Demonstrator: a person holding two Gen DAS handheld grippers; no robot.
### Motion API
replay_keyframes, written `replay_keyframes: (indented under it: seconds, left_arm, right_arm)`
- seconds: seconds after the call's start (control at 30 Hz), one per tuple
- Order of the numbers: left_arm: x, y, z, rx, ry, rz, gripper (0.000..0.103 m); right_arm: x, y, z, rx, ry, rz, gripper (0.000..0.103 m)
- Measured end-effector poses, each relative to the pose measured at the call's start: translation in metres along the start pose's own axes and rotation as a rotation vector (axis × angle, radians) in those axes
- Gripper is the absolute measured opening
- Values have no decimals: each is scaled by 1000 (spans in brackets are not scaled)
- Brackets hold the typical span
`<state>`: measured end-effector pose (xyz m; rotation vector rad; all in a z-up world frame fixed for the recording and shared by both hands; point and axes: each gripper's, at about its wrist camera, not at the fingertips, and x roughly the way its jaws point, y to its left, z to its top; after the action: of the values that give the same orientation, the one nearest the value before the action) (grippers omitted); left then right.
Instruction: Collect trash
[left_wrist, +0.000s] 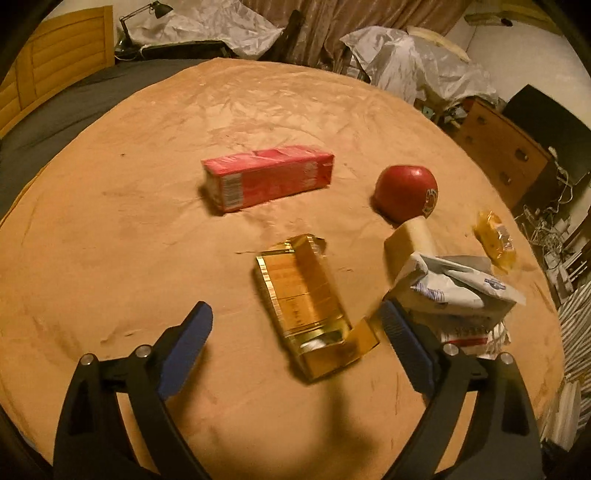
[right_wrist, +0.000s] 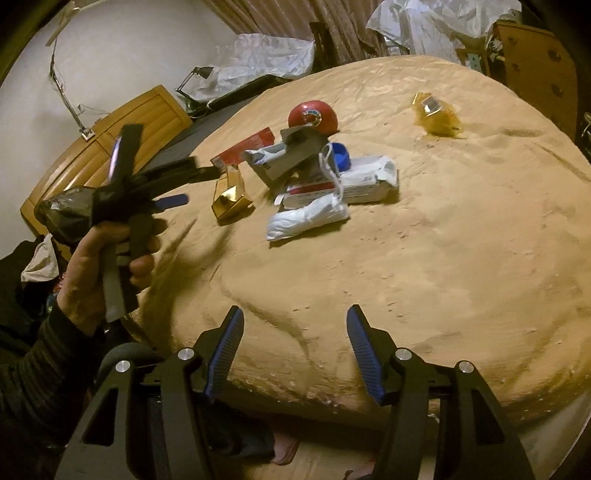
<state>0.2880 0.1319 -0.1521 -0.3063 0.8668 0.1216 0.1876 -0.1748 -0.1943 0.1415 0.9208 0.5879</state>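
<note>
A cluttered bedroom under dim, warm light: crumpled plastic sheeting along the far wall, a desk lamp (left_wrist: 147, 16), a wooden dresser (left_wrist: 498, 144), and in the middle a bed spread with a tan blanket (left_wrist: 110, 221) that carries the litter.

The left gripper (left_wrist: 295, 328) hangs over the gold box (left_wrist: 306, 295), which lies on its side between the wide-spread jaws with its end flap open toward the camera; nothing is held. The right gripper (right_wrist: 295, 347) is also spread open and empty, low over bare blanket near the bed's edge, well apart from the trash.

Farther off lie a red carton (left_wrist: 266, 177), a red apple (left_wrist: 406, 192) and a yellow wrapper (left_wrist: 495, 240). Just beside the gold box sits a heap of white packaging (right_wrist: 332, 184), with a grey cardboard piece (right_wrist: 295, 151) and a blue cap (right_wrist: 340, 155) on it.

The likeliest trouble, as I judge it, comes from that gold box. Its skin looks glossy and its open flap is loose, so jaws closing on the flap rather than the body could let it slip or tear. The soft blanket yields, so pressing down may tip the box or bury a finger in the fabric. The right finger (left_wrist: 402, 343) of the left gripper is close to the white heap and could nudge or snag it. The apple may not be trash and could roll if bumped.
</note>
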Motion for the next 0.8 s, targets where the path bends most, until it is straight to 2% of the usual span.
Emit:
replay_keyframes:
  seconds: [0.13, 0.2, 0.23, 0.3, 0.37, 0.43, 0.5, 0.57, 0.63, 0.7, 0.73, 0.8]
  left_arm:
    - [25, 3, 1, -9, 33, 67, 89]
    - [28, 10, 1, 1, 37, 80, 84]
    - [29, 13, 2, 15, 44, 61, 80]
    - [24, 14, 2, 103, 36, 55, 71]
    - [18, 8, 4, 237, 11, 97, 64]
    - [14, 9, 5, 337, -7, 149, 64]
    - [13, 14, 7, 370, -1, 166, 64]
    - [12, 21, 5, 349, 14, 147, 64]
    - [9, 26, 1, 315, 27, 116, 64]
    - [7, 31, -2, 261, 40, 69, 64]
    - [7, 34, -3, 233, 44, 51, 68]
    - [5, 39, -6, 182, 50, 19, 72]
  right_arm:
    - [10, 0, 3, 21, 13, 17, 60]
    - [12, 0, 5, 36, 12, 35, 60]
    - [14, 0, 8, 43, 11, 47, 60]
    - [19, 1, 13, 58, 14, 70, 60]
    - [25, 1, 19, 87, 18, 106, 60]
    - [35, 1, 27, 123, 18, 133, 58]
    - [44, 1, 34, 154, 17, 138, 53]
    - [56, -1, 42, 207, 5, 126, 51]
    - [61, 1, 52, 199, -34, 55, 50]
    - [56, 15, 62, 82, -86, -74, 50]
    - [52, 22, 67, 24, -111, -115, 50]
    - [49, 23, 74, -10, -122, -119, 50]
